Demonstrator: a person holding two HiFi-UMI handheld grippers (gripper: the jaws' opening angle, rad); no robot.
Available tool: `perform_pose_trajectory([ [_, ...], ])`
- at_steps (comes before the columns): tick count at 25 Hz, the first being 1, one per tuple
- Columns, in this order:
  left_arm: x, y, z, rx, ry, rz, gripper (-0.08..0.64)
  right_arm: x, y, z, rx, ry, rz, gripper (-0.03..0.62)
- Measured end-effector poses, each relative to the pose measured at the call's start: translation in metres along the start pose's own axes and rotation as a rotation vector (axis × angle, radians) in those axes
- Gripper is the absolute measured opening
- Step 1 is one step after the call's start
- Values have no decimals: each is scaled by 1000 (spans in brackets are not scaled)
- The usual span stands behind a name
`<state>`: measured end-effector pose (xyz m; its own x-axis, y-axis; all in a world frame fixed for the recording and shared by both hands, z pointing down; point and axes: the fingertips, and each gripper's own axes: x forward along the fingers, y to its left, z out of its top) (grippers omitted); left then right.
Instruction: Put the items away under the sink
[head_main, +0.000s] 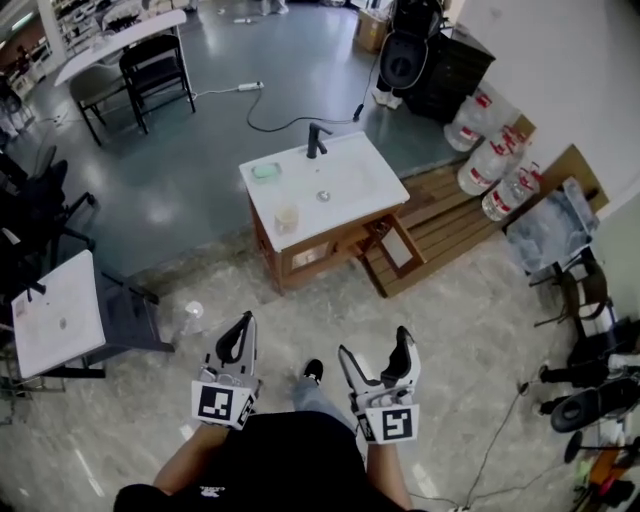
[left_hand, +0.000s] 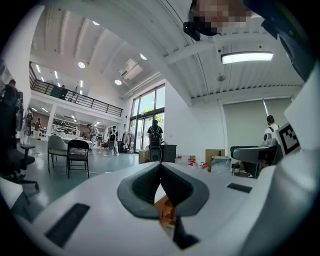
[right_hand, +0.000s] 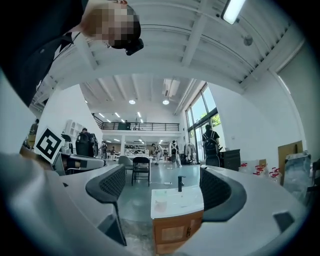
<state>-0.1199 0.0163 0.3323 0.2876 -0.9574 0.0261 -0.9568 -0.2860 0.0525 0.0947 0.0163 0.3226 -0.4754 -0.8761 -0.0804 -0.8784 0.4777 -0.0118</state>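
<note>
A small sink cabinet (head_main: 345, 195) stands on the floor ahead, with a white top, a black tap (head_main: 316, 140) and a wooden base. On the top lie a green item (head_main: 265, 171) and a pale cup (head_main: 287, 218). One cabinet door (head_main: 396, 245) hangs open to the right. My left gripper (head_main: 241, 330) is held low in front of me, shut and empty, well short of the cabinet. The right gripper (head_main: 376, 347) beside it is open and empty. In the right gripper view the sink cabinet (right_hand: 176, 231) shows between the open pads (right_hand: 107, 185). The left gripper (left_hand: 160, 165) has its pads touching.
A clear bottle (head_main: 191, 316) lies on the floor to the left of me. A wooden pallet (head_main: 455, 215) with water jugs (head_main: 492, 155) is right of the cabinet. A white table (head_main: 55, 315) and dark chairs stand at the left. A cable (head_main: 300, 122) runs behind the sink.
</note>
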Motion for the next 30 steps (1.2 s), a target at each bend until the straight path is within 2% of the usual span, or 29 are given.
perform_pose_trajectory([
  [6, 54, -8, -17, -35, 45, 88, 5, 44, -48, -25, 66, 44, 73, 456],
  [12, 82, 11, -52, -76, 93, 167, 5, 92, -61, -60, 77, 89, 152, 454],
  [19, 116, 64, -106, -104, 156, 202, 5, 157, -28, -126, 79, 161, 196, 454],
  [26, 156, 117, -188, -108, 216, 214, 5, 218, 7, -230, 120, 273, 205, 454],
  [30, 174, 136, -224, -97, 246, 203, 5, 248, 23, -281, 126, 316, 209, 454],
])
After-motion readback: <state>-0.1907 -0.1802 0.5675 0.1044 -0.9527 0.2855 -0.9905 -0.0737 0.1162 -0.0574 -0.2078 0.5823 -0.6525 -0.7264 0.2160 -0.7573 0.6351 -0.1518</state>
